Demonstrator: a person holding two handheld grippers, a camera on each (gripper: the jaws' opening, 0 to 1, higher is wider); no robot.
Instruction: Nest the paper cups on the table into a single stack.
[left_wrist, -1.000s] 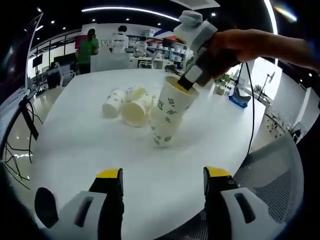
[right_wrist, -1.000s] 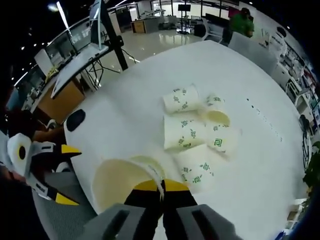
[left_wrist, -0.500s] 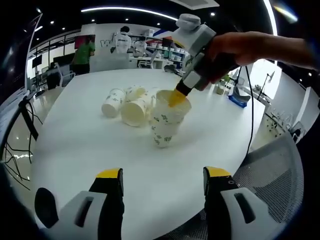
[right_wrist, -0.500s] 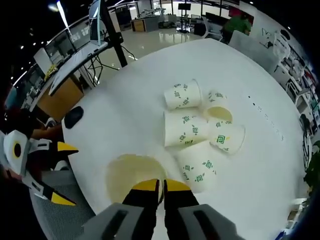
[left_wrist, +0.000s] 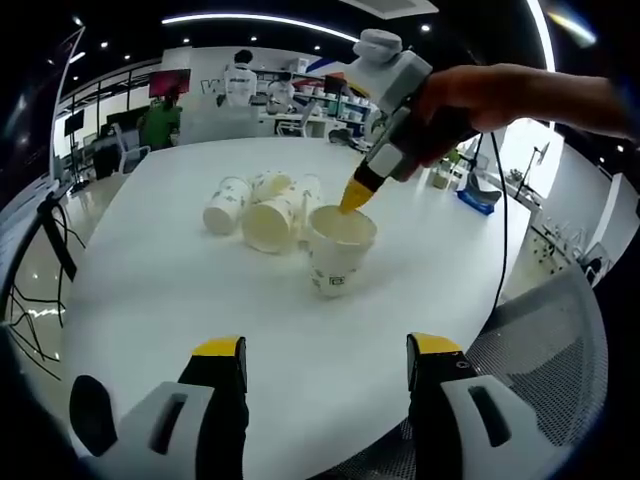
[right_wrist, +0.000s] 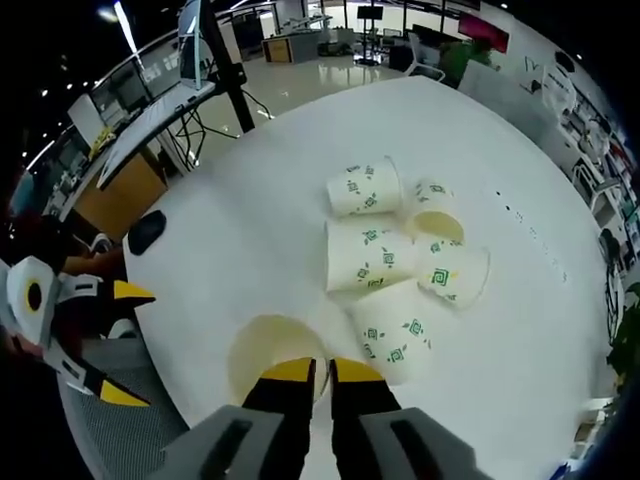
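Observation:
An upright paper cup stack (left_wrist: 338, 252) stands on the round white table (left_wrist: 180, 300); from above it appears as a pale open rim (right_wrist: 275, 352). Several more white cups with green marks lie on their sides behind it (left_wrist: 268, 222), spread in a cluster (right_wrist: 367, 256). My right gripper (left_wrist: 352, 198), held by a hand, hangs just over the stack's far rim. Its yellow-tipped jaws (right_wrist: 322, 368) stand a narrow gap apart. Near the table's front edge my left gripper (left_wrist: 326, 348) is wide open and holds nothing; it also appears at the left (right_wrist: 122, 345).
A small black oval object (right_wrist: 146, 232) lies near the table edge. A grey mesh chair (left_wrist: 545, 340) sits at the front right of the table. Desks, stands and people (left_wrist: 158, 118) are far behind the table.
The cup held by the right gripper has come down into the upright cup and now sits lower. The right jaws have parted slightly. The left gripper has not moved.

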